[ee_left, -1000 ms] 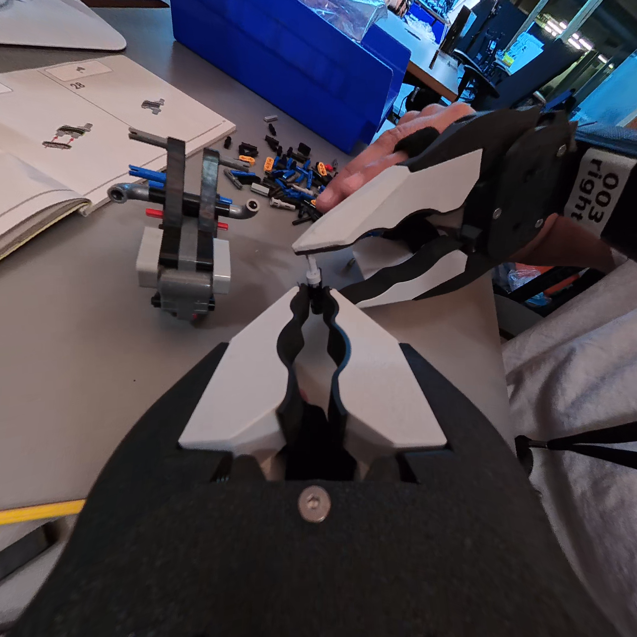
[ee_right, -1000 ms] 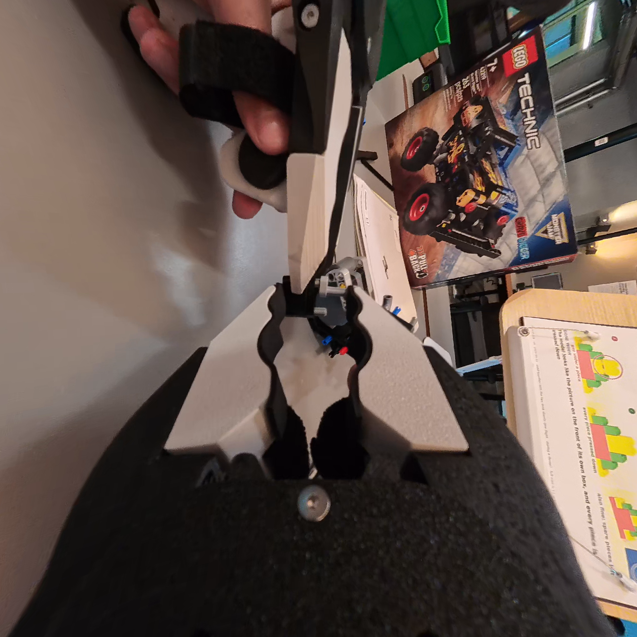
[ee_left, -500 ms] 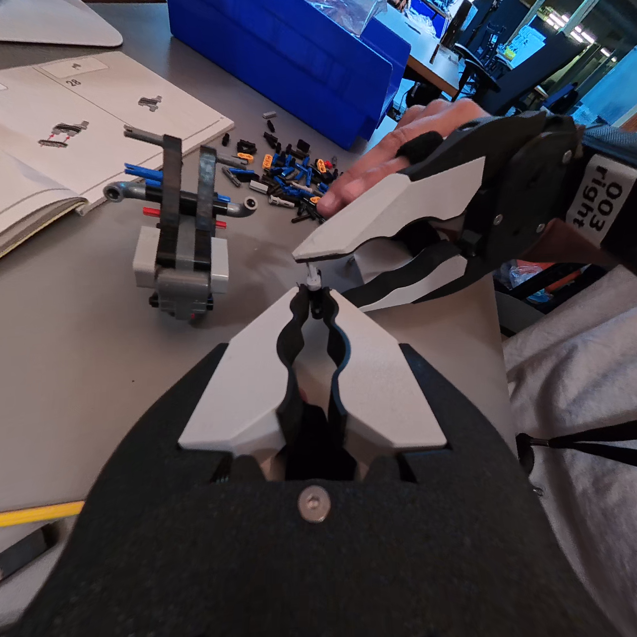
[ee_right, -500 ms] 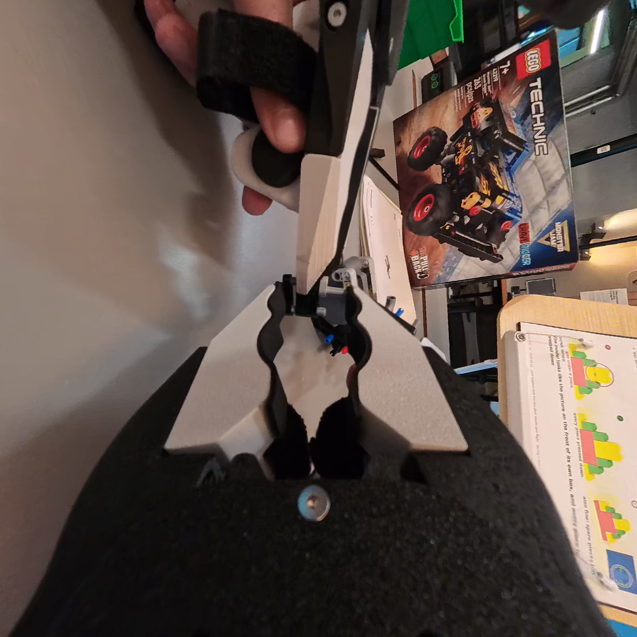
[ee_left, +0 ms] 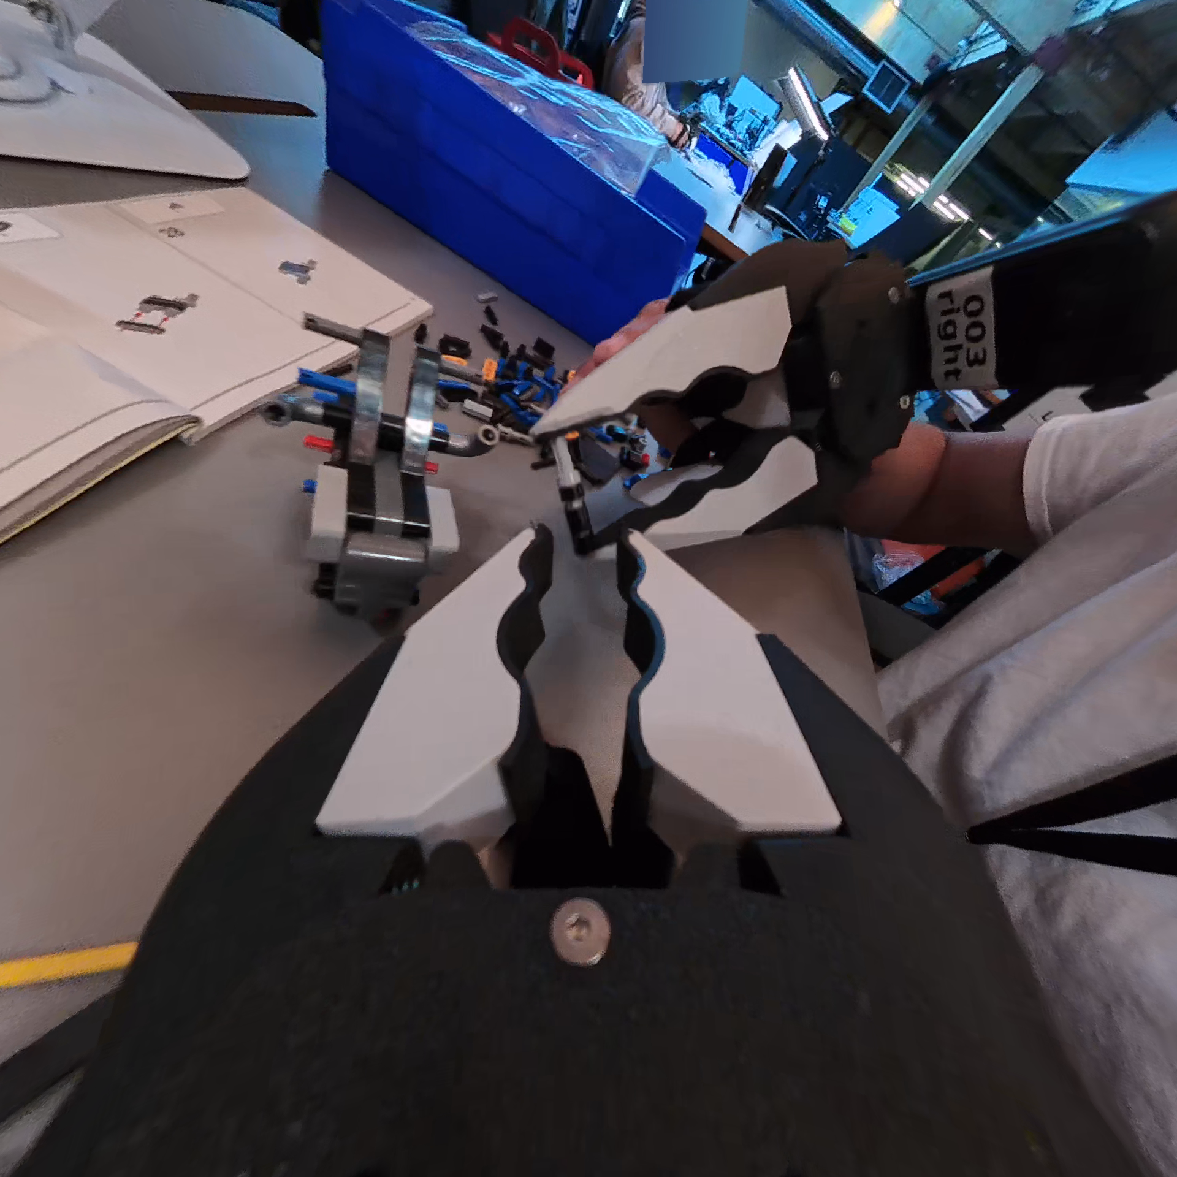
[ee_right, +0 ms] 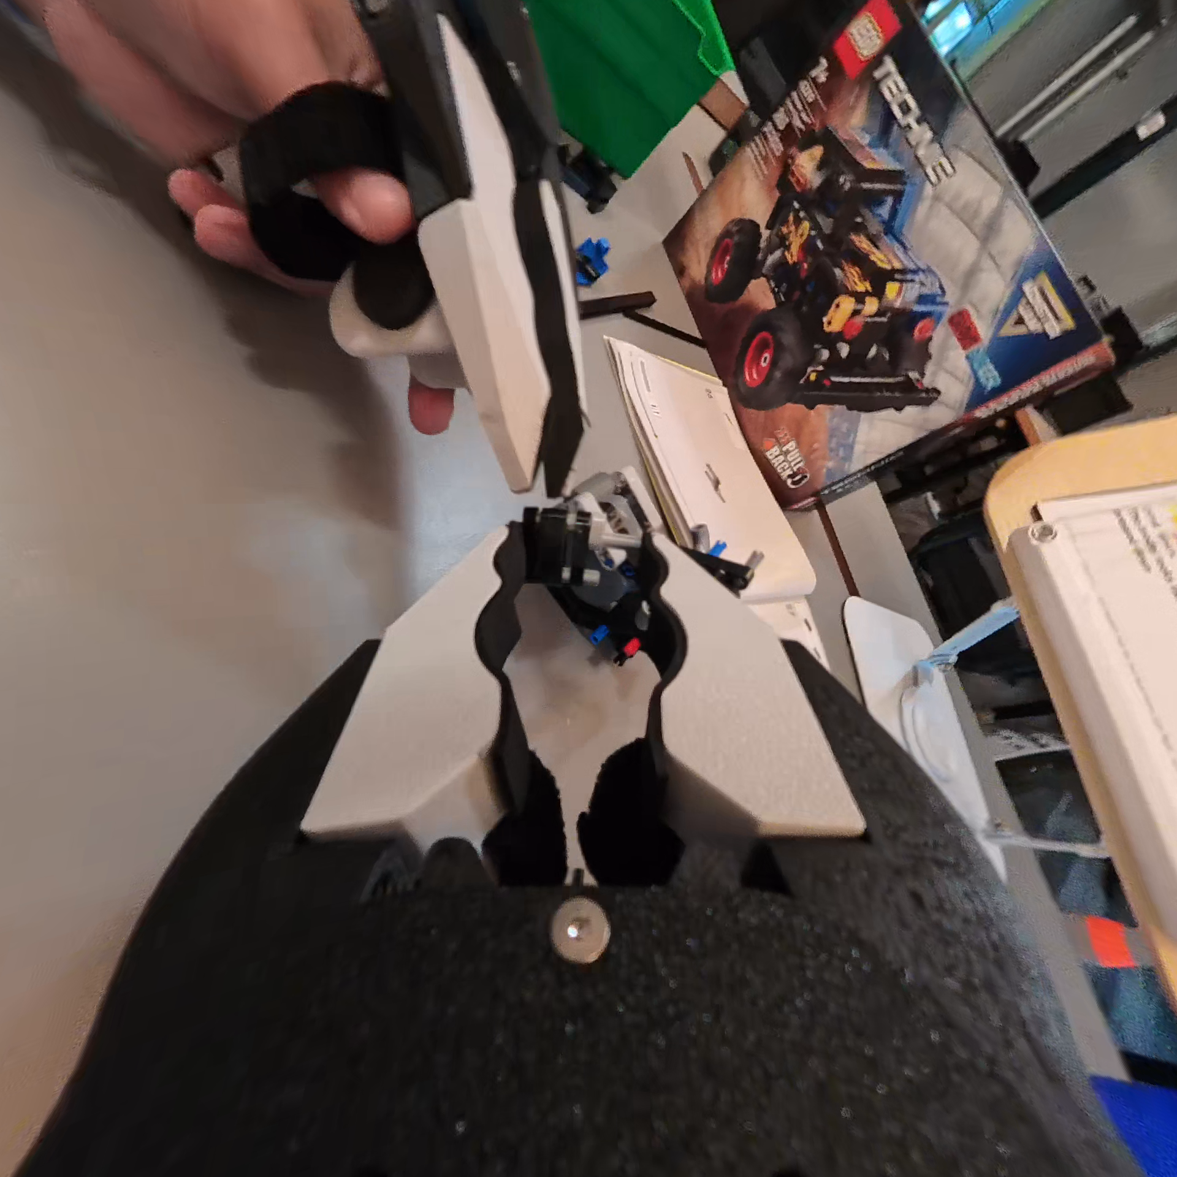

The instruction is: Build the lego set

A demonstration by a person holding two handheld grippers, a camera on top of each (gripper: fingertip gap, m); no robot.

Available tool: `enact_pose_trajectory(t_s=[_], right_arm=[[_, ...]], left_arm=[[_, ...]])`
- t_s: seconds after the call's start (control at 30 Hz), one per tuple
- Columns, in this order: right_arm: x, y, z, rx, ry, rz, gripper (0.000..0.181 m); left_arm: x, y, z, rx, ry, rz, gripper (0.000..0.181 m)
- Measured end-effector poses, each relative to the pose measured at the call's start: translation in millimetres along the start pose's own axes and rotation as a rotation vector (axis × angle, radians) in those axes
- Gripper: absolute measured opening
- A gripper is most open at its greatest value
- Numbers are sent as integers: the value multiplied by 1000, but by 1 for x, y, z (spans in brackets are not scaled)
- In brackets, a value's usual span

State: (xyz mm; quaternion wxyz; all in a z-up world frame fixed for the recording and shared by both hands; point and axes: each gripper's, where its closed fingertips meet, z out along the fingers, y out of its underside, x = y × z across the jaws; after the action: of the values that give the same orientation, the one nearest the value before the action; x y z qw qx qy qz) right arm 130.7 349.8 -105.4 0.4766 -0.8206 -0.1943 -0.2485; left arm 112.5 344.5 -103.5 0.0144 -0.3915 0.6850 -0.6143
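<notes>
Left gripper (ee_left: 576, 541) was open, with a clear gap between its wavy black pads and nothing inside. Right gripper (ee_left: 573, 481) was clamped on a small black-and-grey pin/axle piece (ee_left: 570, 487), gripped end to end between its two fingertips, so the piece stood almost upright. In the right wrist view the same piece (ee_right: 560, 548) sat across the tips of the right gripper (ee_right: 579, 541). This looked like a handover between tools, likely done to re-grip the piece at an angle better suited for pushing it in. The end-on hold left the shaft sides free but the ends covered, so another re-grip may be needed before insertion.

The partly built Technic assembly (ee_left: 376, 484) stood upright on the grey table (ee_left: 159, 669), left of the grippers and apart from them. It had a grey base, two black upright beams, blue and red pins, and grey curved link ends out each side. Neither tool held it, so it could tip or slide when pushed.

The open instruction booklet (ee_left: 191, 318) lay behind it, with a pile of loose small parts (ee_left: 509, 382) between the booklet edge and a blue bin (ee_left: 509, 191). The set's box (ee_right: 860, 223) stood propped at the back in the right view. A person's hand (ee_right: 286, 178) worked the left tool. The right gripper's upper finger partly hid the parts pile. The route from the piece to the assembly looked clear.
</notes>
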Motion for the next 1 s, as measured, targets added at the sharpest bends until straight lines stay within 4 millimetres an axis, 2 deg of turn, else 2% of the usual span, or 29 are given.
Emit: enact_pose_trajectory(t_s=[0.1, 0.27, 0.4, 0.47, 0.53, 0.7, 0.83, 0.93, 1.0], right_arm=[[5, 2, 2, 3, 34, 29, 35], [8, -3, 0, 1, 94, -24, 36], [10, -5, 0, 32, 79, 53, 35], [13, -8, 0, 78, 42, 208, 35], [16, -9, 1, 129, -48, 457, 35], [24, -14, -1, 281, -240, 952, 35], [19, -33, -7, 417, -397, 1137, 35], [14, -43, -12, 475, -486, 1155, 35], [11, -50, -18, 516, -546, 1141, 35]], left_arm=[[-2, 0, -1, -2, -14, 10, 17], [-1, 3, 5, -11, -27, 21, 12], [0, -2, 4, 22, -13, 9, 11], [1, -6, 1, 52, -2, 4, 12], [0, -11, -3, 78, -6, 22, 15], [0, -13, 0, 92, -110, 175, 25], [3, -23, 0, 144, -224, 332, 25], [19, -25, 0, 175, -116, 291, 20], [31, -27, -3, 203, 1, 223, 26]])
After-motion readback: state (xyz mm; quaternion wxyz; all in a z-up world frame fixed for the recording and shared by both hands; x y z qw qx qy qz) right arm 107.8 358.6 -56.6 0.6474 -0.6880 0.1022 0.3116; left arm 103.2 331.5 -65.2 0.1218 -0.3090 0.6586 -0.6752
